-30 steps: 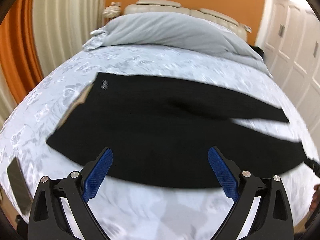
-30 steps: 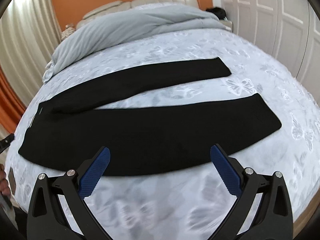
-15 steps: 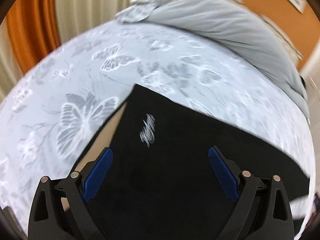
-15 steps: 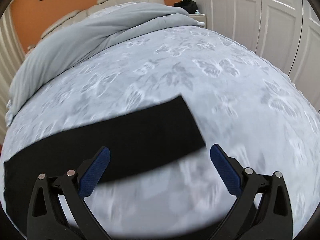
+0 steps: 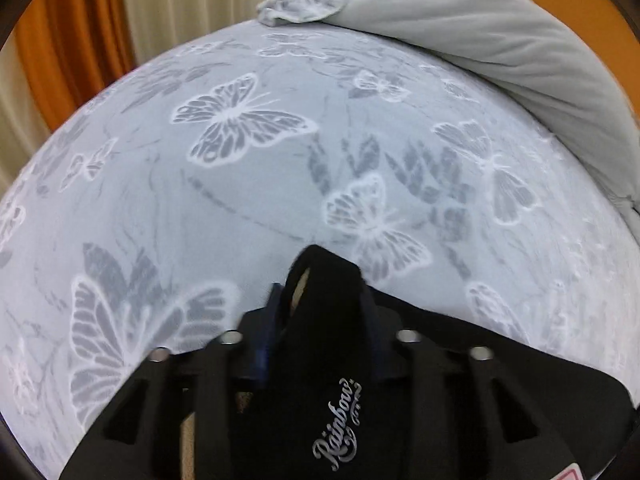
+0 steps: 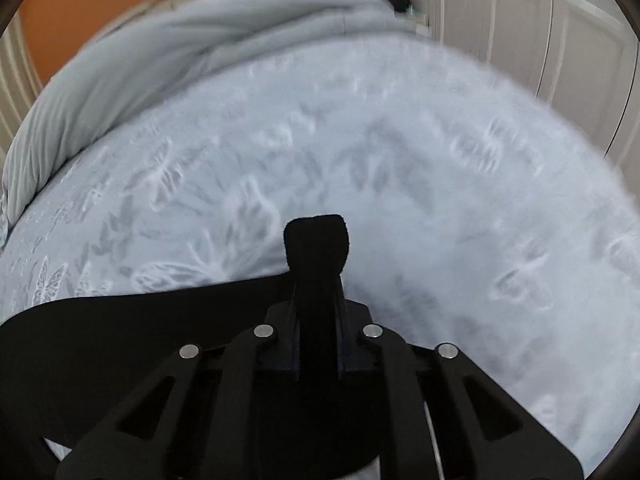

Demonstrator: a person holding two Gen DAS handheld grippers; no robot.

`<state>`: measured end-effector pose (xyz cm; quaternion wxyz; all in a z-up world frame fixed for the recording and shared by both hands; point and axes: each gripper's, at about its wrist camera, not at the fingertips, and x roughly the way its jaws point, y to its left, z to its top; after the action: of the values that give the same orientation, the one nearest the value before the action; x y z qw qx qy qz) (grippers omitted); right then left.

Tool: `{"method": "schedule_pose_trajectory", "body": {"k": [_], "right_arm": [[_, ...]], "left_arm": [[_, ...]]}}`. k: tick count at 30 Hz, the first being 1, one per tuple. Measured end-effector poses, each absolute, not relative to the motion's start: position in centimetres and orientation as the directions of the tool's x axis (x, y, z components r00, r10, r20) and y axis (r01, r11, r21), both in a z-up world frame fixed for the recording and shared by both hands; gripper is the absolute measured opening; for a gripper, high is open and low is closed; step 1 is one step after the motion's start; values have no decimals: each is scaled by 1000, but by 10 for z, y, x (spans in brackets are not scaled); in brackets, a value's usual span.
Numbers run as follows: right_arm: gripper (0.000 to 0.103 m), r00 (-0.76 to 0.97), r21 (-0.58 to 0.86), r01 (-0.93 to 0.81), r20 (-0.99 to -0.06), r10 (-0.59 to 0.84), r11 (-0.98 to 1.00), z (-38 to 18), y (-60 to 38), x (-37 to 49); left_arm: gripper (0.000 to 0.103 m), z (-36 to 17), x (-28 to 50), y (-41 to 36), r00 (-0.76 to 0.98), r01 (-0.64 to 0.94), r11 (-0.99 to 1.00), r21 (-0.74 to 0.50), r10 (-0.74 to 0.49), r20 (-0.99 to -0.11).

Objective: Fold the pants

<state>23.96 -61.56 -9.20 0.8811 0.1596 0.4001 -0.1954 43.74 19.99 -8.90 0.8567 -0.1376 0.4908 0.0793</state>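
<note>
The black pants lie on the bed. In the left wrist view my left gripper (image 5: 322,294) is closing on a bunched corner of the waistband (image 5: 326,270), pinched up between the blue pads; tan lining shows inside, and a silver "Rainbow" logo (image 5: 338,428) sits just behind. In the right wrist view my right gripper (image 6: 318,292) is closing on the hem of a pant leg (image 6: 316,240), which sticks up past the fingertips. The rest of that leg (image 6: 120,332) runs off to the left on the sheet.
A pale blue sheet with butterflies (image 5: 240,200) covers the bed. A grey duvet (image 5: 480,32) is bunched along the far side. Orange and cream curtains (image 5: 80,20) hang to the left; white wardrobe doors (image 6: 520,20) stand to the right.
Both grippers came down to the far edge of the pants and went from wide open to pinched on the fabric: the left at the waistband corner, the right at the leg hem.
</note>
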Motion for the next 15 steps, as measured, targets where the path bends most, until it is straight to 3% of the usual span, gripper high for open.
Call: {"method": "schedule_pose_trajectory", "body": {"k": [9,12,15], "right_arm": [[10,790,120,290,-590,-167,950,23,-559,119],[11,798,87,260,-579,-163,962,30,-547,64],[16,764,74,266,-624,-164,961,1,-548,20]], "left_arm": [[16,17,335,213,679,-96,928,-360,-203,-705],[14,37,274,230,685,-44,919,-393,-258,-682],[14,25,224,249,654,-55,910,-412,-279,-703]]}}
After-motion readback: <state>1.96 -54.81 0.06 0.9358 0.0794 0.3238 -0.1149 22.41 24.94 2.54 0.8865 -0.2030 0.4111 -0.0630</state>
